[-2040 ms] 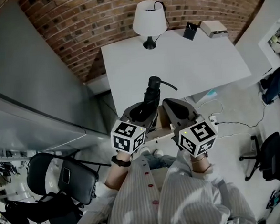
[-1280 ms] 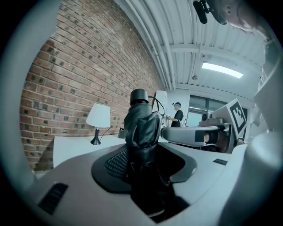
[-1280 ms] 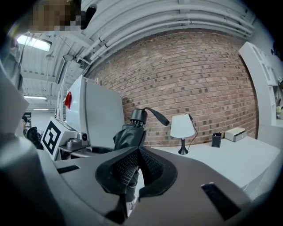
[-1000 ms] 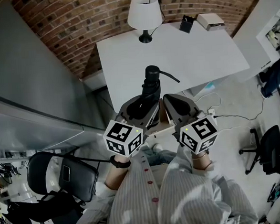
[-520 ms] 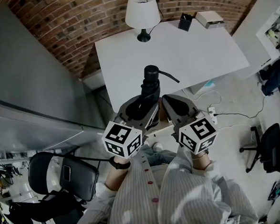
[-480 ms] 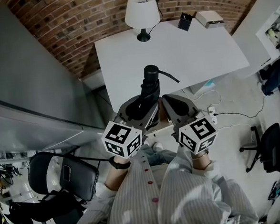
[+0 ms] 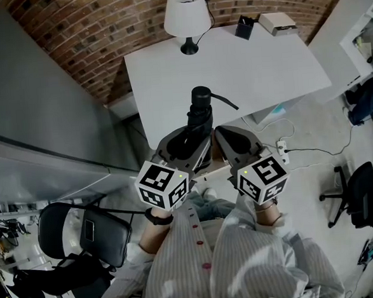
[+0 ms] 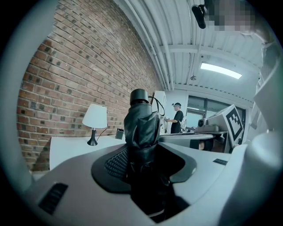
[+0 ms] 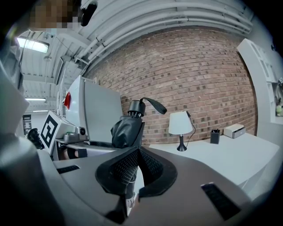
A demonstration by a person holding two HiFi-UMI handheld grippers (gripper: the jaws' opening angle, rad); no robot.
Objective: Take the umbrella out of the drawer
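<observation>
A folded black umbrella [image 7: 200, 115] stands upright over the near edge of the white table [image 7: 245, 71], its strap loop hanging to the right. My left gripper [image 7: 189, 144] is shut on the umbrella's lower part; in the left gripper view the umbrella [image 8: 141, 132] fills the gap between the dark pads. My right gripper [image 7: 232, 145] hovers beside it, shut, its pads meeting with nothing between them. In the right gripper view the umbrella [image 9: 127, 127] rises just left of my right gripper [image 9: 136, 153]. The drawer is not clearly in view.
A white lamp [image 7: 186, 14], a dark pen holder [image 7: 245, 28] and a white box [image 7: 277, 21] stand along the table's far edge by the brick wall. A black chair [image 7: 84, 235] sits at lower left, an office chair [image 7: 362, 196] and floor cables [image 7: 288, 147] at right.
The head view has drifted a little, so the table sits slightly higher in the picture. Both grippers have hardly moved, and the umbrella stays in the left one.
</observation>
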